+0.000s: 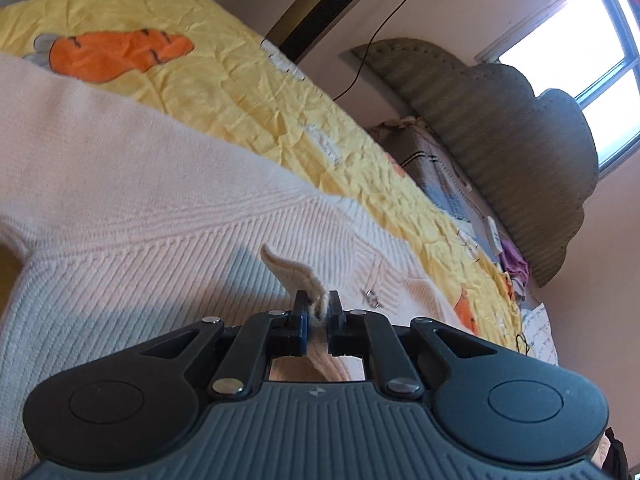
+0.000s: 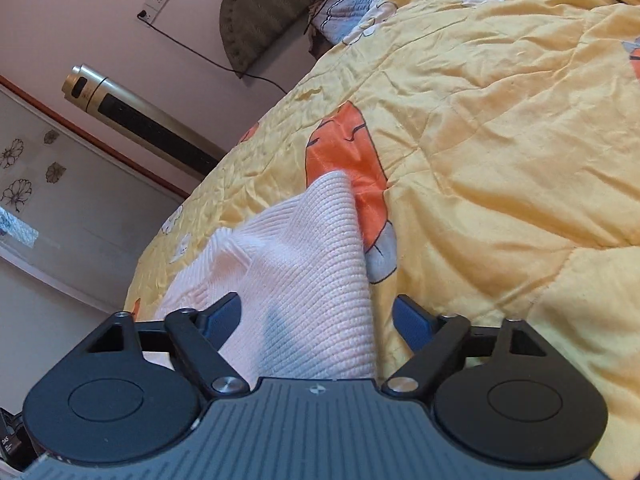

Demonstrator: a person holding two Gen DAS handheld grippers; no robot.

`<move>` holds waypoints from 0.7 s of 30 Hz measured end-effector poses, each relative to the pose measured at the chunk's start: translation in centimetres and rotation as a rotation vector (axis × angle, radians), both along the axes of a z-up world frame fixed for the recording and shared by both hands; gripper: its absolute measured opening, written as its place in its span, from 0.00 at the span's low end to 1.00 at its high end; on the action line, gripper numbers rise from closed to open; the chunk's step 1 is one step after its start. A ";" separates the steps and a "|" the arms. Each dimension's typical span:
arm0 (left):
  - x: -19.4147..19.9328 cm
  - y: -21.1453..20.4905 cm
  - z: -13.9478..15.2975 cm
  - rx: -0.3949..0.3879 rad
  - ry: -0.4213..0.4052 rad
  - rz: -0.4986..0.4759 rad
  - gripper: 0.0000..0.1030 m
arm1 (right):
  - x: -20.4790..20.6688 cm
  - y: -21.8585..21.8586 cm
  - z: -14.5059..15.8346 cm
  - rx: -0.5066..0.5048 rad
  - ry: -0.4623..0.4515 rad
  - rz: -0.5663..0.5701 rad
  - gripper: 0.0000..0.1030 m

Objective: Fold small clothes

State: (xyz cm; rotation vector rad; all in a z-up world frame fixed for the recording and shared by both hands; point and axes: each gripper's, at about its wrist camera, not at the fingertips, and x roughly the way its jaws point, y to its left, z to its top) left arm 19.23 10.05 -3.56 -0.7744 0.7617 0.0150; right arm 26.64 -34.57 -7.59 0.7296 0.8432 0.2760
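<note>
A small pale pink knitted sweater lies spread on a yellow quilt on the bed. My left gripper is shut on a pinched fold of the sweater's knit, and a tab of fabric sticks up between the fingers. In the right wrist view, part of the sweater lies under and between the fingers of my right gripper. That gripper is open, with its blue pads on either side of the fabric and apart from it.
The quilt has orange carrot prints. A grey-green headboard and pillows stand at the bed's far end. A tall gold and black tower fan stands by the wall, with a wall socket and cable.
</note>
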 end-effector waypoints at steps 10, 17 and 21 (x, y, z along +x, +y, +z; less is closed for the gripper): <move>-0.1 -1.4 -2.1 0.043 0.047 -0.022 0.08 | 1.0 0.6 3.1 -0.187 -0.088 0.094 0.18; -0.4 -1.0 -3.7 0.018 0.050 -0.015 0.08 | 0.8 -1.6 0.2 -0.069 0.024 -0.007 0.34; -0.9 -0.3 -4.5 -0.031 0.019 -0.014 0.10 | -1.6 -2.7 0.1 0.014 0.036 0.015 0.53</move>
